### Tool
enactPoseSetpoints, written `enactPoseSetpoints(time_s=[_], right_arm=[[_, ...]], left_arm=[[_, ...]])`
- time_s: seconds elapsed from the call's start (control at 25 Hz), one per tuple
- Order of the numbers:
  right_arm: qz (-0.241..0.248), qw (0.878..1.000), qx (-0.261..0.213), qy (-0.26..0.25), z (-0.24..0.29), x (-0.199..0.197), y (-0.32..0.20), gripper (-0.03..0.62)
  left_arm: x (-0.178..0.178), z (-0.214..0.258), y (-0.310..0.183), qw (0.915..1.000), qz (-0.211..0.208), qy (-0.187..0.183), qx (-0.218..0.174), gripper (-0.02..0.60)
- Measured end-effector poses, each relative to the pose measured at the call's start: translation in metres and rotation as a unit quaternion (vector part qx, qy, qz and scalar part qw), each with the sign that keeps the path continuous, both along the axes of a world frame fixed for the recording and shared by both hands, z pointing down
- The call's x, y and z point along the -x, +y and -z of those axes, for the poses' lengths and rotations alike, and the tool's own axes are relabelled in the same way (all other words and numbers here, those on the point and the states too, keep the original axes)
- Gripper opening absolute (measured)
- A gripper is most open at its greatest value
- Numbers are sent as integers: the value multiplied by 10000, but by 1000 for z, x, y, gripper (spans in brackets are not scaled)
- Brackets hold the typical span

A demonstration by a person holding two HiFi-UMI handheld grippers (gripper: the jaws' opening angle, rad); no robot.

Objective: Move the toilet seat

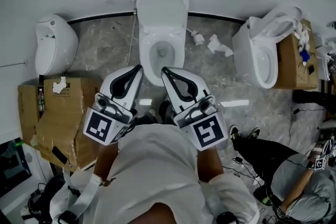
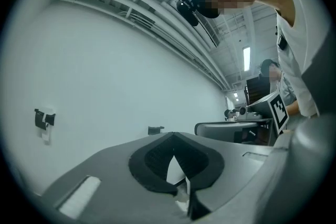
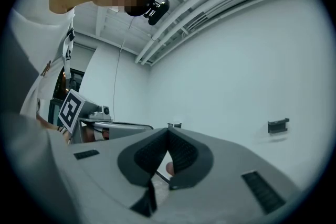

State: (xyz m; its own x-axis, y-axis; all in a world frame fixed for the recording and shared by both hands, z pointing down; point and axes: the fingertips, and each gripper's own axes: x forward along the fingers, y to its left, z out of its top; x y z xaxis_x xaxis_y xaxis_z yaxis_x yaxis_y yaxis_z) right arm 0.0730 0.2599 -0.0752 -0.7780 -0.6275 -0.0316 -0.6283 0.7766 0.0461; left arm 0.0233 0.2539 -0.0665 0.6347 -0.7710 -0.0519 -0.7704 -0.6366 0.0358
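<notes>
While left gripper (image 1: 139, 67) and right gripper (image 1: 164, 70) have fingers closed, empty, toilet seat (image 1: 176, 48) just ahead.

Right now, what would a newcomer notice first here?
The left hand-held gripper and the right hand-held gripper, both shut, point side by side at the middle toilet against the wall. Another toilet stands to its right. A third white fixture sits to its left, beside a torn cardboard box.

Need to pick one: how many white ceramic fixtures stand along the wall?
3: the egg-shaped fixture at left, the middle toilet, the right toilet. More may lie off-frame.
</notes>
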Motion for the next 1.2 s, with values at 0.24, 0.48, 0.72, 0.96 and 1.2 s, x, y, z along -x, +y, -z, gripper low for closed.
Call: enactPoseSetpoints(time_s=[0.24, 0.48, 0.72, 0.96, 1.2], right_arm=[[187, 9997, 124, -36, -10, -11, -27, 2], [186, 9996, 153, 123, -25, -9, -48, 2], [14, 9994, 297, 174, -45, 6, -71, 2], [-147, 9979, 578, 242, -70, 26, -98, 2], [-414, 9946, 886, 338, -98, 44, -119, 1]], left_arm=[[-10, -9, -27, 9996, 202, -169, 75, 0], [-9, -27, -46, 9991, 148, -331, 198, 0], [5, -47, -68, 9994, -52, -152, 307, 0], [27, -72, -99, 9985, -242, -35, 484, 0], [50, -98, -124, 9966, -400, 67, 711, 0]])
